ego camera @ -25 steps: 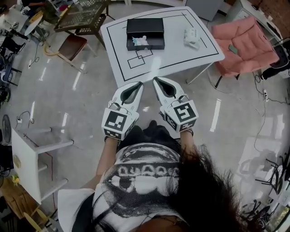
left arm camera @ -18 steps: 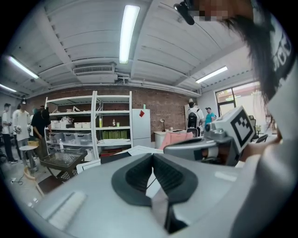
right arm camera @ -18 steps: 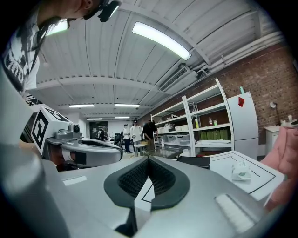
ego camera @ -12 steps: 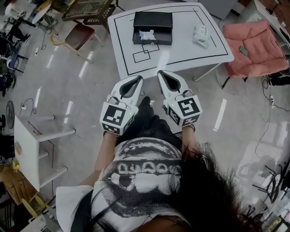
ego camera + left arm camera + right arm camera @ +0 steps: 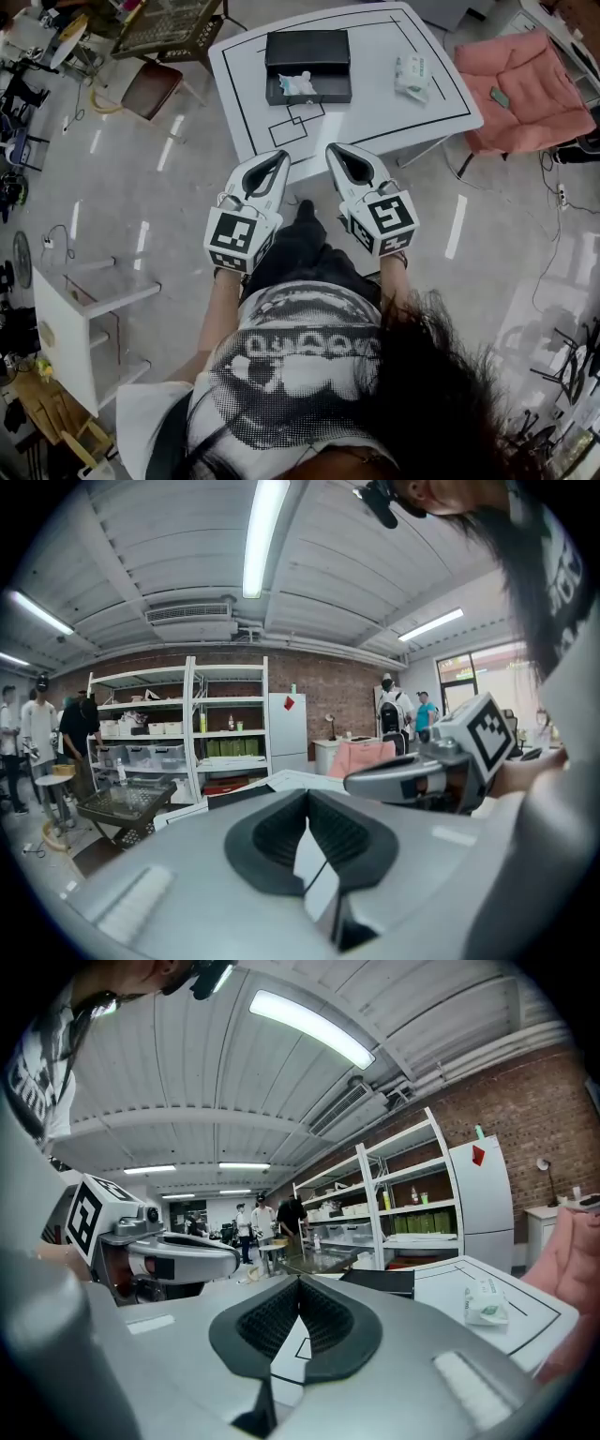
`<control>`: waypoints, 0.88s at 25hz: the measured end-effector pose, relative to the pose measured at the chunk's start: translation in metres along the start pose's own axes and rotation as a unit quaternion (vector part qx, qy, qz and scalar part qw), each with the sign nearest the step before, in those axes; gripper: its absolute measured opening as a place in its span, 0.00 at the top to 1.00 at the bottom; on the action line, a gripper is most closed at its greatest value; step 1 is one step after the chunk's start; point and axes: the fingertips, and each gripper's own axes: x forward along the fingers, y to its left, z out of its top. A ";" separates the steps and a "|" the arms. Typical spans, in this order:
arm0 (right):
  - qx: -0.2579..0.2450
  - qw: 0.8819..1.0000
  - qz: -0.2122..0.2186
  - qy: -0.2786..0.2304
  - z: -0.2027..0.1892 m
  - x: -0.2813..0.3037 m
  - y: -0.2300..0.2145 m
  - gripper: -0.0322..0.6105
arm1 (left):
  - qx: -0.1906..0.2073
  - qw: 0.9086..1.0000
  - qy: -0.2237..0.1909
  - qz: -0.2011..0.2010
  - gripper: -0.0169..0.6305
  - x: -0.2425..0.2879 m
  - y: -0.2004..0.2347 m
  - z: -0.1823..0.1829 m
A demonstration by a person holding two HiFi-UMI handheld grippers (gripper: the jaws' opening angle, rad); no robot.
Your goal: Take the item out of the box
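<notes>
Head view shows you standing short of the white table (image 5: 375, 112), with the left gripper (image 5: 279, 157) and the right gripper (image 5: 336, 150) held side by side, close but not touching, and both pointing toward it. The jaws of each one are pressed together at the tips and nothing is between them; the left gripper view (image 5: 306, 794) and the right gripper view (image 5: 298, 1281) both confirm this.

The black box (image 5: 307, 52) lies well ahead of both pairs of jaws, on the far part of the table, and it is already open. The item (image 5: 298, 84), a small white and blue thing, is inside its nearer half. A separate packet (image 5: 411, 73) lies on the table ahead and to the right of the right jaws; I judge it is not your target.

The step in hand looks like the approach, because no jaw is near the box yet. For the next move you probably need to bring one gripper over the table edge, spread its jaws before they reach the box, and come down on the item without pushing the box wall.
</notes>
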 end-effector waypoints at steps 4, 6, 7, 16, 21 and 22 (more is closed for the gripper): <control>-0.003 1.000 -0.003 0.017 -0.002 0.038 -0.015 0.94 | 0.003 1.000 -0.001 -0.004 0.97 0.025 0.035 0.001; -0.007 1.000 -0.004 0.029 -0.004 0.059 -0.024 0.94 | 0.007 1.000 0.001 -0.005 0.97 0.037 0.053 0.001; -0.010 0.999 -0.005 0.036 -0.005 0.070 -0.028 0.94 | 0.008 1.000 0.003 -0.006 0.97 0.044 0.062 0.000; -0.001 0.995 -0.002 0.102 -0.033 0.154 -0.076 0.92 | -0.008 1.000 0.016 -0.013 0.97 0.085 0.123 -0.017; 0.012 0.991 0.022 0.133 -0.045 0.196 -0.096 0.88 | -0.018 0.999 0.026 -0.005 0.97 0.093 0.151 -0.030; 0.009 0.990 0.028 0.140 -0.047 0.206 -0.099 0.87 | -0.020 0.999 0.027 -0.004 0.97 0.094 0.156 -0.031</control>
